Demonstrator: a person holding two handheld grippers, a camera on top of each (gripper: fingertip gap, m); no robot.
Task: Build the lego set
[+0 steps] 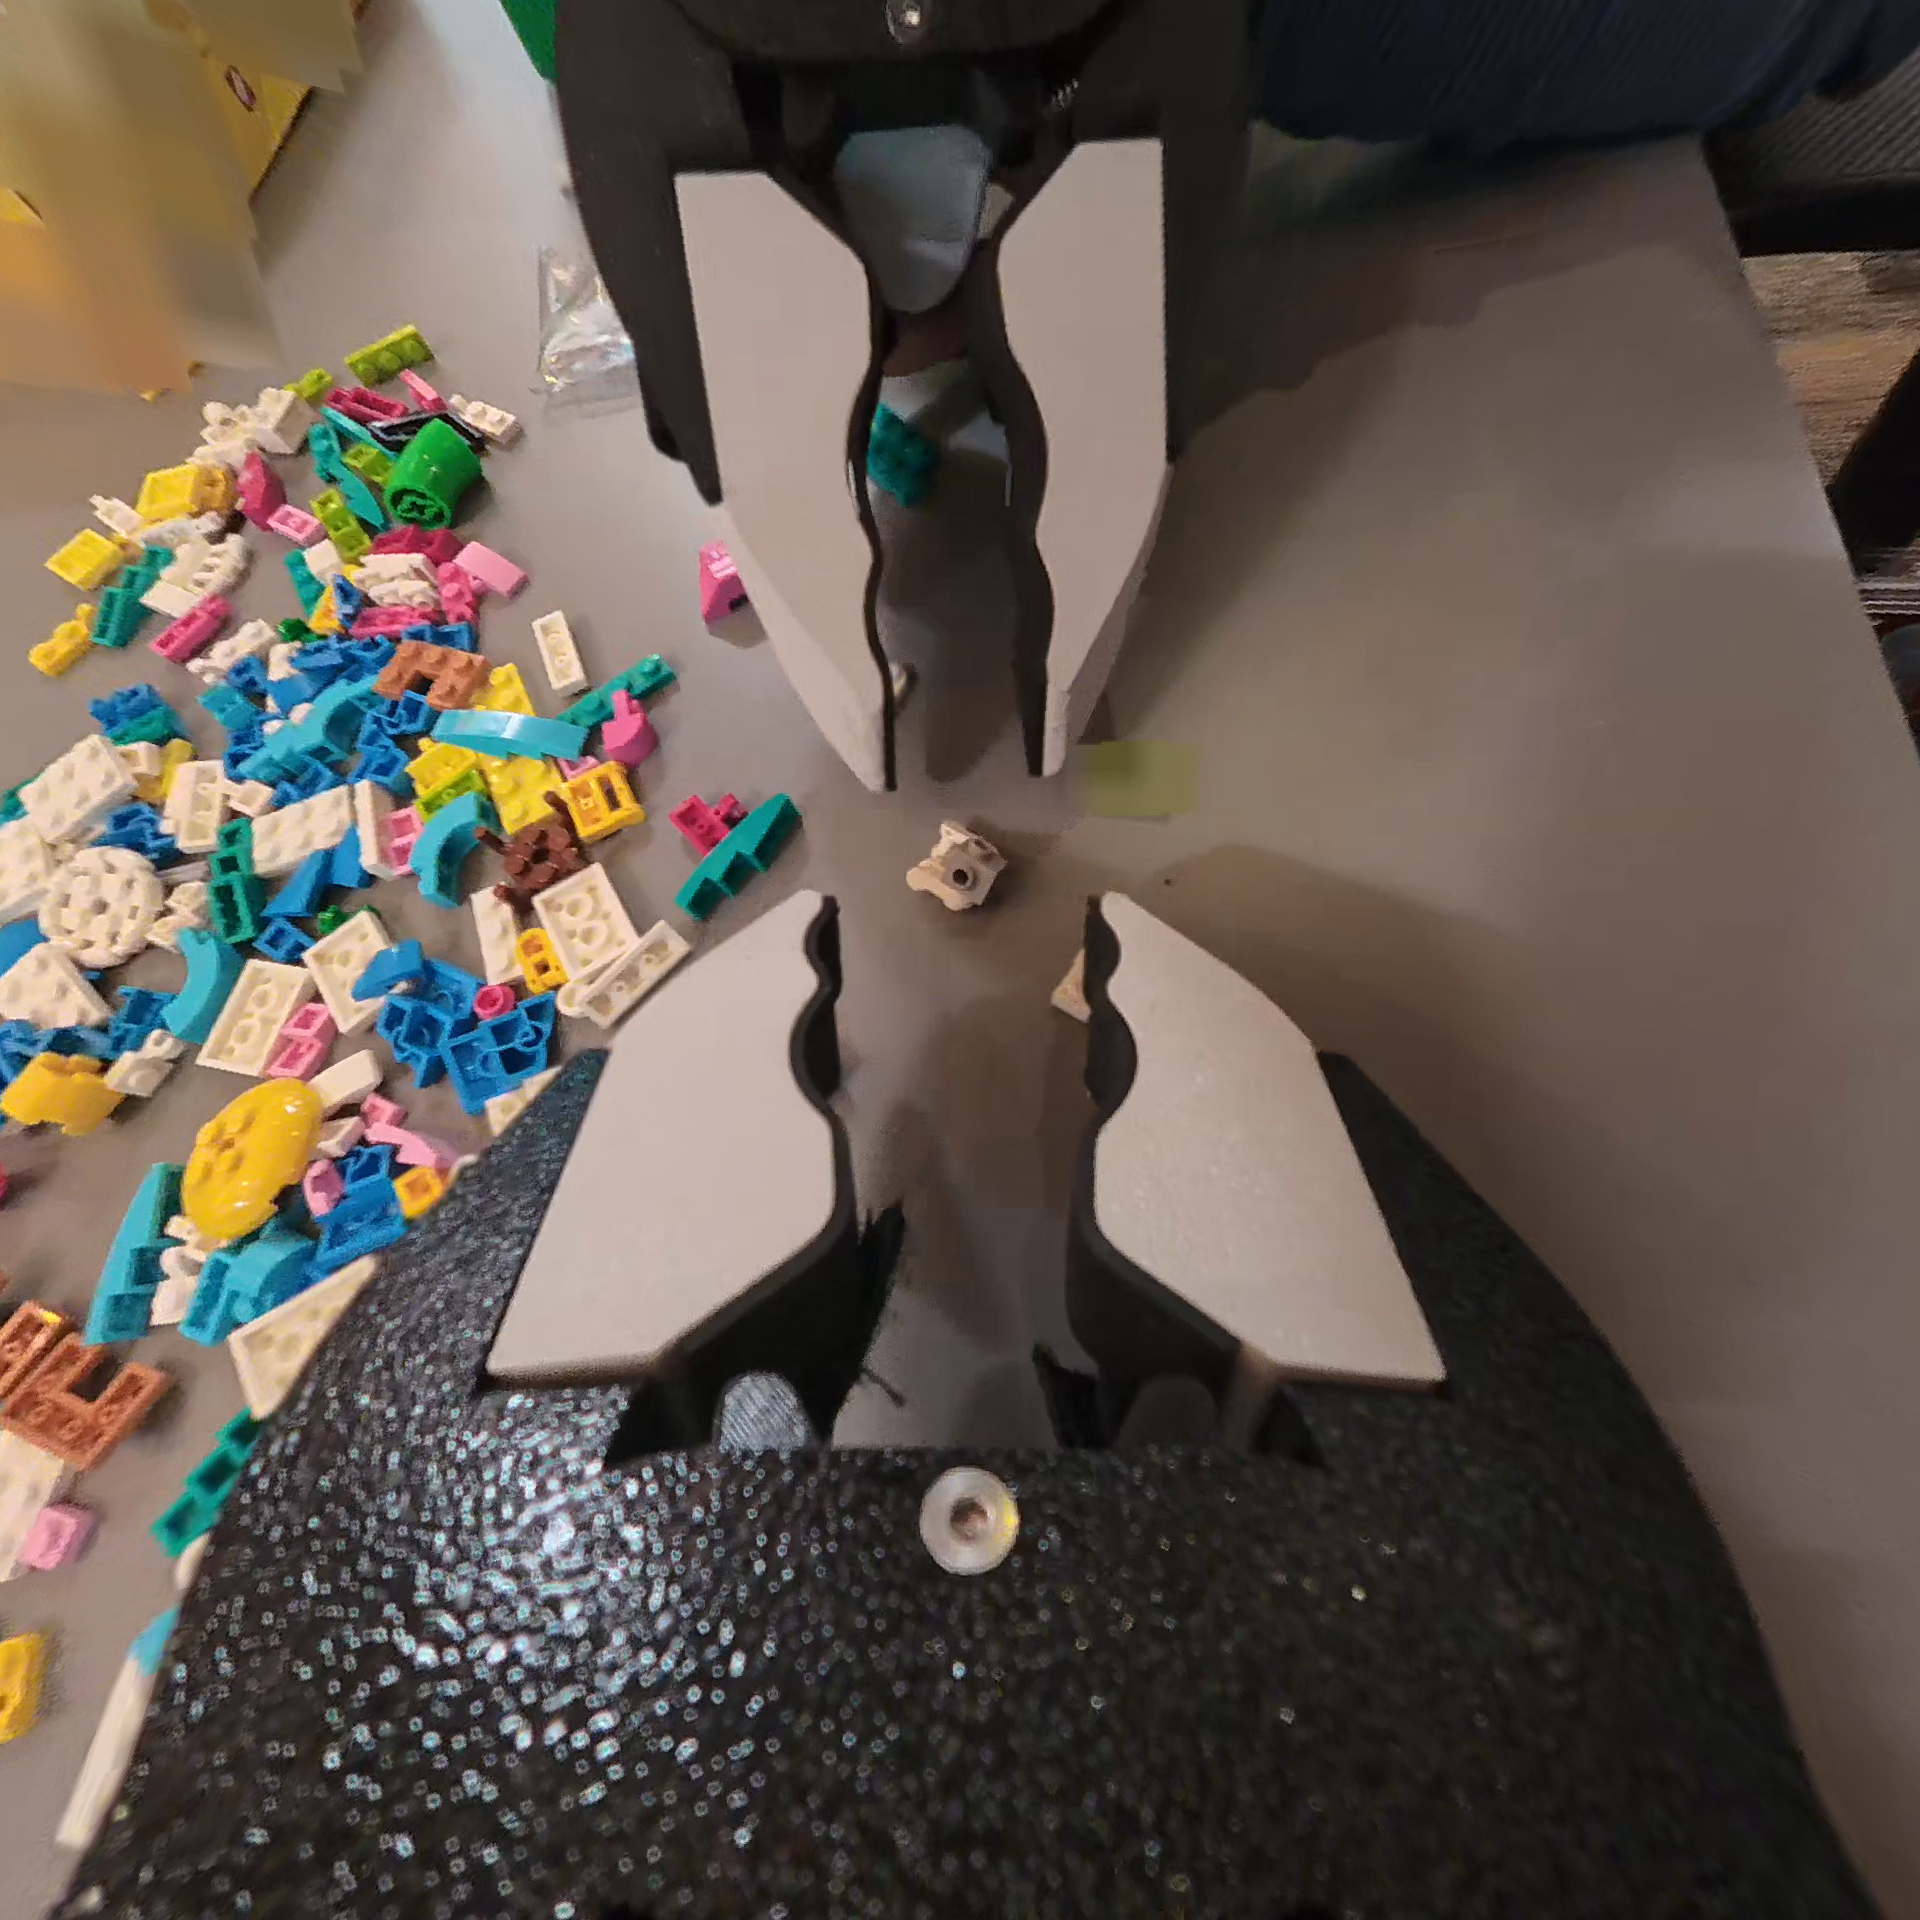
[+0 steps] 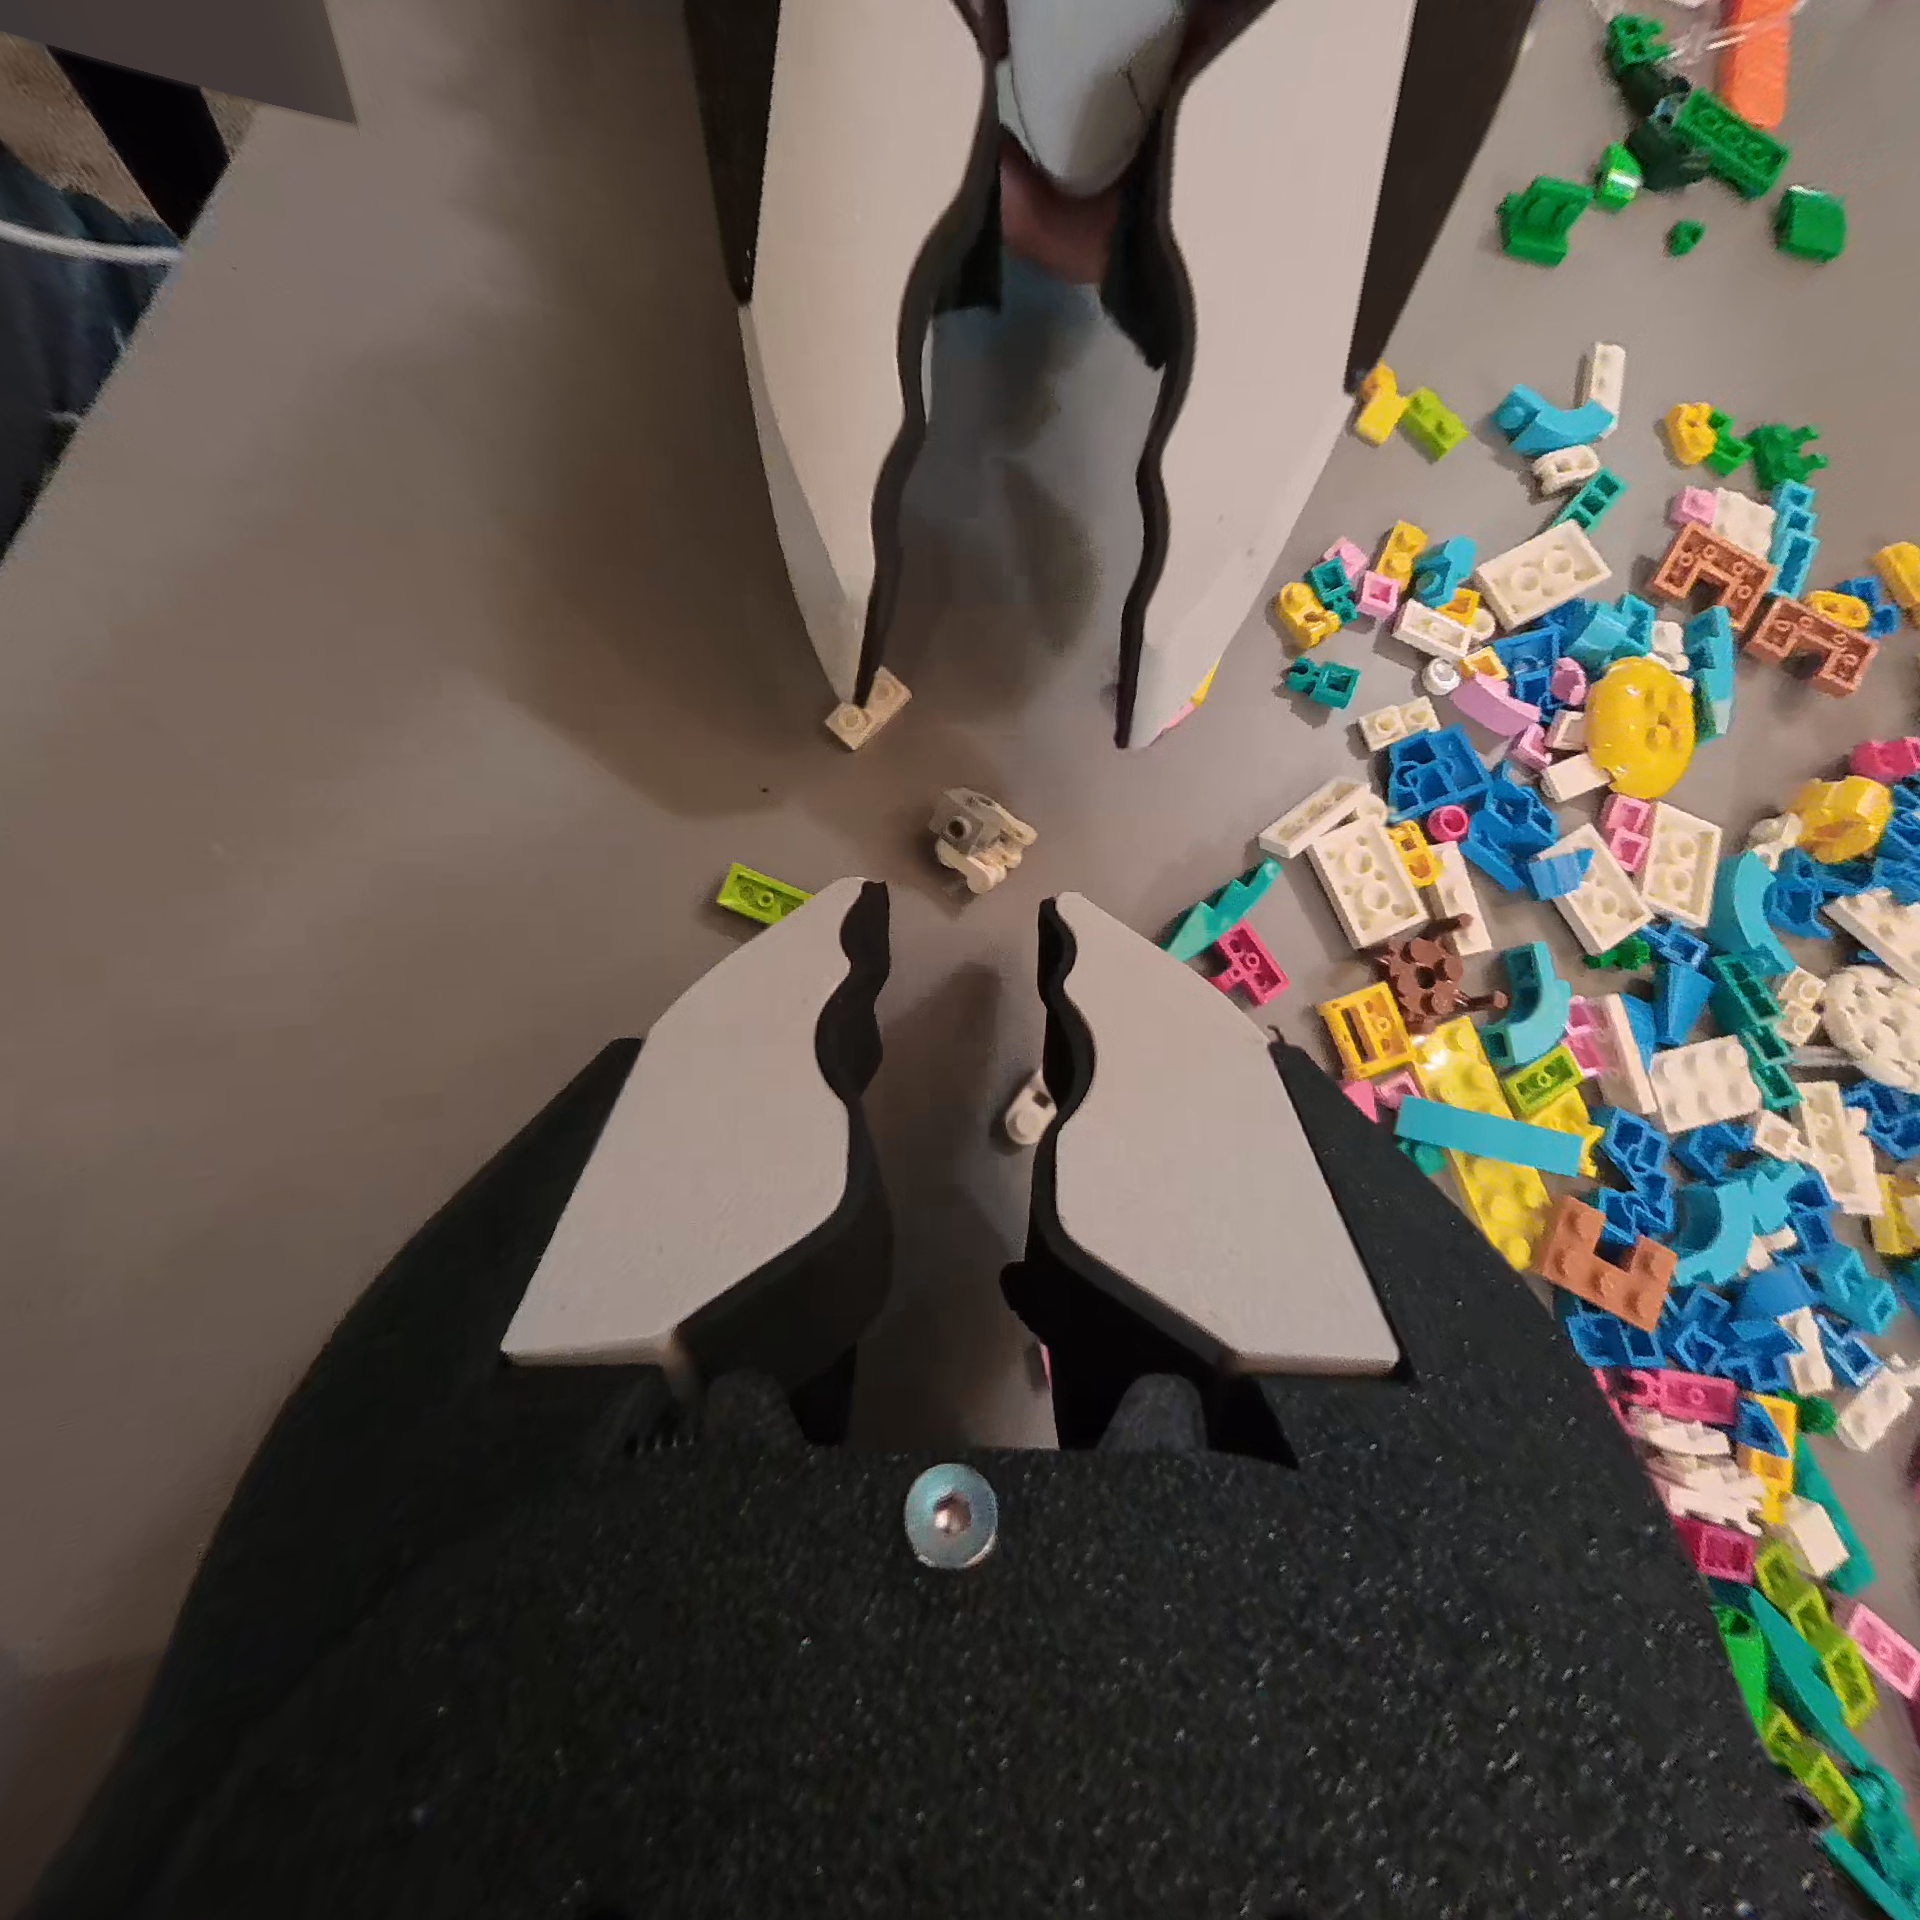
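Note:
A small white brick assembly (image 1: 956, 862) lies on the grey table (image 1: 1403, 623), between the two grippers, which face each other tip to tip. My left gripper (image 1: 961, 914) is open and empty, its tips just short of the assembly. My right gripper (image 1: 961, 774) is open and empty on the far side. In the right wrist view the assembly (image 2: 977, 836) lies just beyond my right gripper (image 2: 961, 899), with the left gripper (image 2: 992, 717) opposite. A white 1x2 plate (image 2: 868, 710) lies at one left fingertip. A small white piece (image 2: 1029, 1112) lies between the right fingers.
A big pile of loose coloured bricks (image 1: 312, 831) covers the table beside the grippers, also in the right wrist view (image 2: 1610, 935). A lime plate (image 2: 764, 891) lies by the right gripper. Green pieces (image 2: 1683, 156) lie farther off. A yellow box (image 1: 104, 156) stands behind the pile. Less than 4 cm separates the two grippers' tips.

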